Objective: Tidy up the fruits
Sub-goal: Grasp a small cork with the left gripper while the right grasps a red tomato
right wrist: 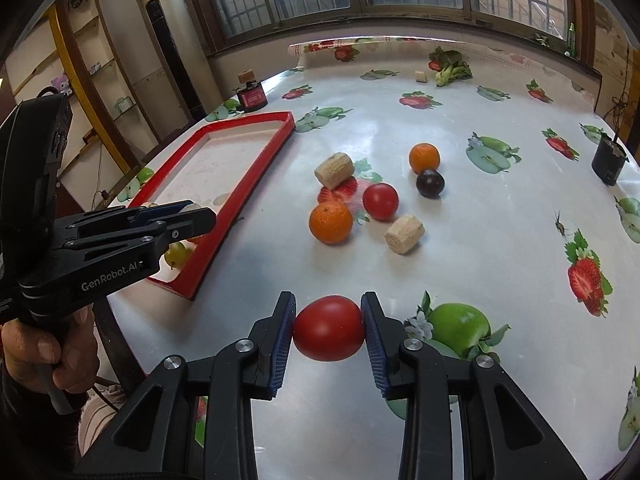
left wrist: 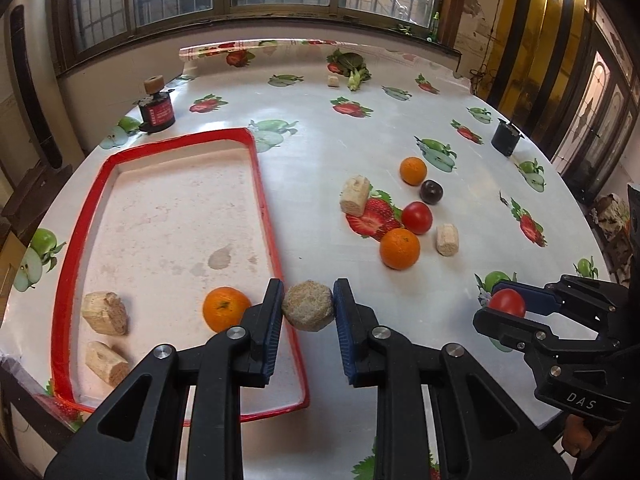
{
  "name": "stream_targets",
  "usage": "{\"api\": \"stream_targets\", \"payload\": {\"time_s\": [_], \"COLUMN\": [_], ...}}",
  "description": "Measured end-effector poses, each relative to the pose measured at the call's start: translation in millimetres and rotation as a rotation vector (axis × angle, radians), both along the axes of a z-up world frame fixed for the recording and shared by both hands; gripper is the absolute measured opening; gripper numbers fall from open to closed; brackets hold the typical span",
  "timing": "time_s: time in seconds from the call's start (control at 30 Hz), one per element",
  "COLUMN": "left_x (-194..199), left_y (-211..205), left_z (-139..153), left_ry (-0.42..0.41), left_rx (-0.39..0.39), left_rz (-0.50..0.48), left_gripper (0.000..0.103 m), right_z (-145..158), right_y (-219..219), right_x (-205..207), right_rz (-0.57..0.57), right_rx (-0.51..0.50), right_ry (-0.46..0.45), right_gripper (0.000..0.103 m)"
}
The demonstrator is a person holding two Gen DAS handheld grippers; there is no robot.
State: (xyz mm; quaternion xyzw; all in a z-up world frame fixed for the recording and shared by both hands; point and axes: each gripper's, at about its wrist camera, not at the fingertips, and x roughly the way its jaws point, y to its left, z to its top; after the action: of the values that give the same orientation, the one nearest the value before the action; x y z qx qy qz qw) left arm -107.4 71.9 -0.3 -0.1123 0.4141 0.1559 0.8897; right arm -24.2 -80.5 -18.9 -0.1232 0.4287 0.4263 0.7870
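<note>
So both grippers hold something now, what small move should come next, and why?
Probably carry the left gripper over the red tray and release there: it is shut on a beige chunk near the tray's rim, where an orange already lies.

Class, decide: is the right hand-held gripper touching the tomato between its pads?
Touching. The right wrist view shows the right hand-held gripper with both blue pads pressed against the tomato.

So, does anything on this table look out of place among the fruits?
Yes. Beige corn-cob pieces lie mixed in: one and another beside the loose fruits, and the left gripper holds one. Leafy greens sit alone at the far edge.
</note>
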Motion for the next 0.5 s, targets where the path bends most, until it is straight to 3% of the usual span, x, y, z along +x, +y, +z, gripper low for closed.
{"api": "stream_targets", "payload": {"time_s": [0.5], "left_x": [-15.0], "left_y": [43.6], "left_z": [11.5], "left_ry": [-0.027], "left_rx": [0.0], "left_rz": [0.094], "left_gripper": [0.022], "right_z": [26.5], "right_y": [49.0], "right_x": [-1.4], "right_rz": [0.085], "right_rx": [0.051], "right_ry": [-0.021], "right_gripper": [0.035]}}
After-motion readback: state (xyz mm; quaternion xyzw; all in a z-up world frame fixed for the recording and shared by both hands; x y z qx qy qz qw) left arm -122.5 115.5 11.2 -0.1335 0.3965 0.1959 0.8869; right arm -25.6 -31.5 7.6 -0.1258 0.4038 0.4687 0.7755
